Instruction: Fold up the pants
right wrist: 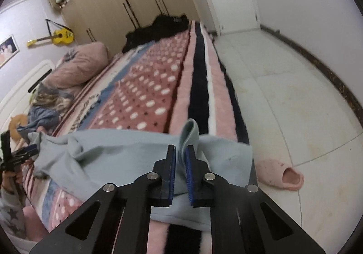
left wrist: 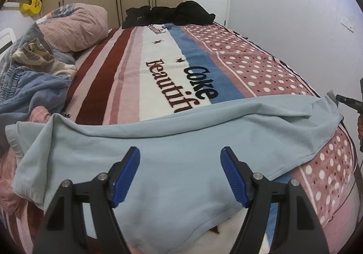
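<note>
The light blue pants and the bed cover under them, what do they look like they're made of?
The pants look like soft matte knit, perhaps fleece or sweatshirt cotton: faintly fuzzy, draping in thick rounded folds. The bed cover looks like a plush printed blanket, probably synthetic: its stripe and dot edges look furry. The right gripper pinches a pants fold.

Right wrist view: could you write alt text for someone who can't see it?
The right gripper pinches a raised fold of light blue pants spread across a patterned bed. A pink slipper lies on the white floor beside it.
</note>
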The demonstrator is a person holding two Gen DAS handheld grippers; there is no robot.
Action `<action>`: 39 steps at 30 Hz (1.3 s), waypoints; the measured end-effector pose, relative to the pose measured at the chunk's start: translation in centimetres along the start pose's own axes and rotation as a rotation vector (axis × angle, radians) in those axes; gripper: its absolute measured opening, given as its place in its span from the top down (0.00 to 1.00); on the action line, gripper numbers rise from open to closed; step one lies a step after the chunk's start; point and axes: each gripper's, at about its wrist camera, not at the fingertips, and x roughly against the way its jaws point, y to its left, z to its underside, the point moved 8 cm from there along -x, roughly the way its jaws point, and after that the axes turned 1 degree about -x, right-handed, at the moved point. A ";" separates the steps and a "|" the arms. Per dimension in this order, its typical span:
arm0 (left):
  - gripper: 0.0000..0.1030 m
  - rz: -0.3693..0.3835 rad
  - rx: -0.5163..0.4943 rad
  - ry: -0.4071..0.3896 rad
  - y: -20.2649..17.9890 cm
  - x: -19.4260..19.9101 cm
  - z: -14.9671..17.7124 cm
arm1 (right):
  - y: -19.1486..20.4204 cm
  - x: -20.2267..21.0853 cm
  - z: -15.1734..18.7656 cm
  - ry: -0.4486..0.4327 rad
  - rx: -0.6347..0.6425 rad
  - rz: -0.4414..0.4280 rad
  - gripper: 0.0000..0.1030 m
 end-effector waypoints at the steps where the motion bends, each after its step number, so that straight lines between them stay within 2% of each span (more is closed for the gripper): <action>1: 0.32 0.002 -0.001 -0.002 -0.1 0.1 -0.1 | 0.3 0.6 -0.2 -0.020 0.004 0.000 0.99; 4: 0.32 0.006 -0.005 -0.008 -0.3 0.3 -0.2 | 2.0 1.9 -1.0 -0.056 0.038 0.005 0.99; 7: 0.32 0.013 -0.006 -0.015 -0.4 0.7 -0.3 | 2.6 1.8 -1.0 -0.004 0.089 0.045 0.96; 9: 0.32 0.015 -0.009 -0.015 -0.5 0.9 -0.2 | 1.6 1.1 -0.5 0.057 0.074 0.071 0.63; 10: 0.32 0.019 -0.011 -0.012 -0.7 0.9 -0.2 | 0.7 0.6 -0.2 0.077 0.058 0.086 0.43; 14: 0.32 0.041 -0.028 -0.005 -2.0 0.8 -0.1 | -2.5 -1.5 1.2 0.127 0.010 0.126 0.43; 15: 0.32 0.045 -0.032 -0.003 -2.4 0.7 -0.2 | -2.8 -2.0 1.6 0.137 -0.004 0.107 0.43; 16: 0.32 0.047 -0.032 -0.001 -2.7 0.6 -0.2 | -2.6 -2.3 1.9 0.142 -0.001 0.079 0.47; 17: 0.32 0.050 -0.032 0.000 -3.0 0.5 -0.3 | -2.1 -2.5 2.2 0.142 0.018 0.051 0.56; 19: 0.32 0.061 -0.024 0.002 -3.5 0.1 -0.6 | -0.6 -2.3 2.5 0.125 0.094 0.027 0.58; 20: 0.32 0.065 -0.018 0.004 -3.7 -0.1 -0.7 | -0.1 -2.1 2.5 0.119 0.122 0.011 0.63; 24: 0.32 0.072 -0.004 0.011 -4.2 -0.8 -0.9 | 0.8 -1.9 2.1 0.103 0.163 0.011 0.79; 25: 0.32 0.071 -0.005 0.014 -4.3 -0.9 -0.8 | 1.0 -1.9 2.0 0.096 0.169 0.021 0.90; 32: 0.32 0.066 -0.008 0.012 -3.9 -0.6 -0.8 | 1.4 -2.1 0.4 0.047 0.191 0.111 0.98; 39: 0.32 0.078 -0.001 -0.002 -3.5 -0.3 -0.9 | 2.5 -0.3 -1.0 -0.001 0.212 0.158 0.99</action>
